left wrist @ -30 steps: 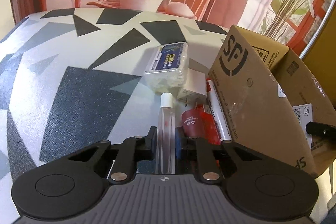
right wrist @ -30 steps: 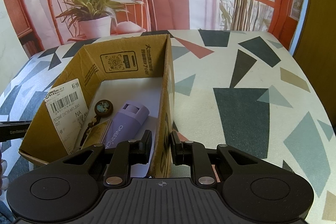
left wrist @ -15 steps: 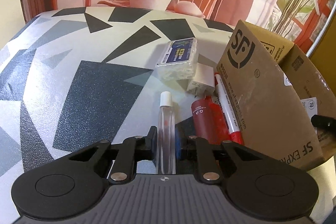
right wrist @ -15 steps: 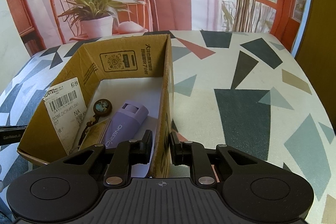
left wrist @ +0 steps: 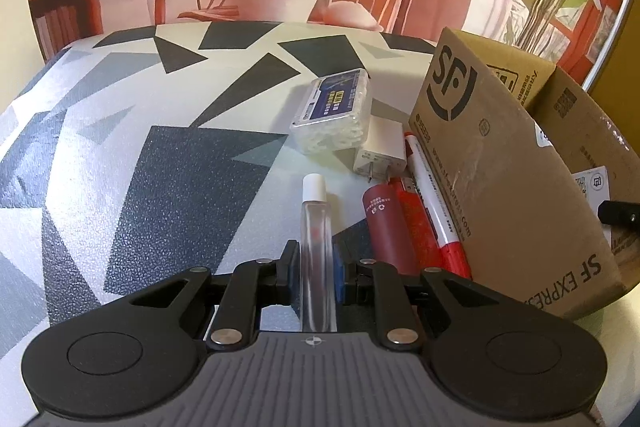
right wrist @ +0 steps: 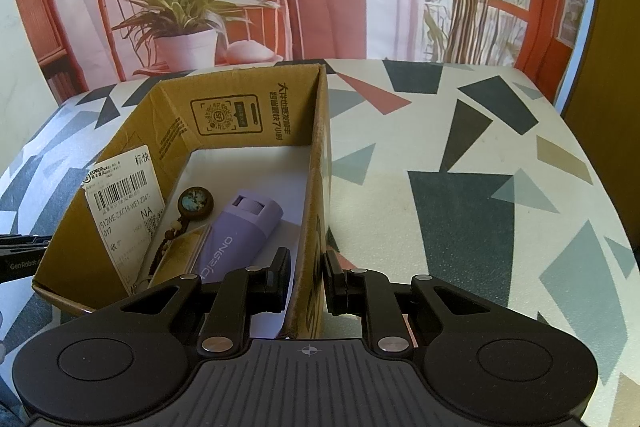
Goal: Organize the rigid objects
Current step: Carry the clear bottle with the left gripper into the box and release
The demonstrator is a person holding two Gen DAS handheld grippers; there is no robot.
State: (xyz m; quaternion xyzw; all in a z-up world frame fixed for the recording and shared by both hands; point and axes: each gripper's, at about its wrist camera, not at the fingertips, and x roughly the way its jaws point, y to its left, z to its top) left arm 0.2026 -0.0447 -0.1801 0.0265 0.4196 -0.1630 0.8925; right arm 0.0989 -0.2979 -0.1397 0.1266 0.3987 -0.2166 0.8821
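Observation:
My left gripper (left wrist: 316,269) is shut on a clear spray bottle (left wrist: 316,227) with a white cap, which points away from me above the table. To its right a dark red tube (left wrist: 386,223), a red lighter (left wrist: 420,227) and a red-and-white marker (left wrist: 434,195) lie against the cardboard box (left wrist: 500,187). A white charger plug (left wrist: 382,151) and a clear floss-pick case (left wrist: 334,111) lie farther back. My right gripper (right wrist: 306,283) is shut on the box's right wall (right wrist: 316,187). Inside the box lie a purple case (right wrist: 240,231) and a beaded pendant (right wrist: 194,201).
The patterned tablecloth (left wrist: 160,187) stretches bare to the left of the objects and, in the right wrist view, to the right of the box (right wrist: 480,207). A printed backdrop (right wrist: 192,7) with a plant and chair hangs behind the table. The other gripper's black tip (left wrist: 620,213) shows past the box.
The left wrist view has shifted a little: the table objects now sit lower and to the right, and the bottle stays gripped. The right gripper and box look unchanged.

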